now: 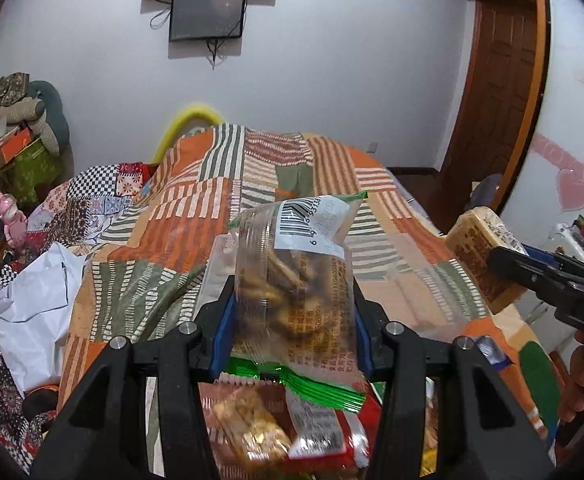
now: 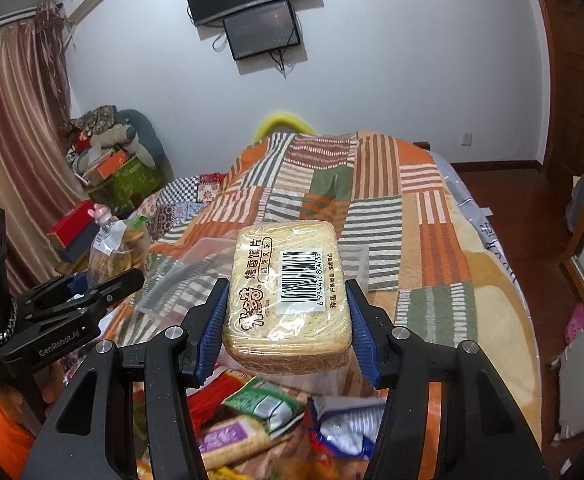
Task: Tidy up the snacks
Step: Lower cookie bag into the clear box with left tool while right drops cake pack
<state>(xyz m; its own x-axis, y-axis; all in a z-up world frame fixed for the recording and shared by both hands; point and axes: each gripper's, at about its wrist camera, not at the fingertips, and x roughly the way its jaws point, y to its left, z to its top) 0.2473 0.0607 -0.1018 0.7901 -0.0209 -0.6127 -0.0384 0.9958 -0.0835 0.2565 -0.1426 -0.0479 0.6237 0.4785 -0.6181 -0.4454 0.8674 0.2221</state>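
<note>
My left gripper (image 1: 292, 284) is shut on a clear bag of brown biscuits (image 1: 292, 264) with green seams and a barcode label, held up over the bed. My right gripper (image 2: 288, 286) is shut on a yellow wrapped packet of toasted slices (image 2: 288, 292), barcode side up. Each wrist view shows the other gripper: the right gripper (image 1: 504, 264) with its yellow packet (image 1: 480, 252) at the right edge, the left gripper (image 2: 108, 278) with its biscuit bag (image 2: 116, 248) at the left. A pile of loose snack packets (image 1: 252, 432) (image 2: 260, 420) lies below both grippers.
A striped orange and green patchwork cover (image 2: 372, 208) spreads over the bed. A clear plastic container (image 2: 188, 268) sits on it ahead of the grippers. A white plastic bag (image 1: 32, 312) lies at the left. Boxes and cushions (image 2: 116, 160) are stacked by the curtain. A wooden door (image 1: 500, 92) is at the right.
</note>
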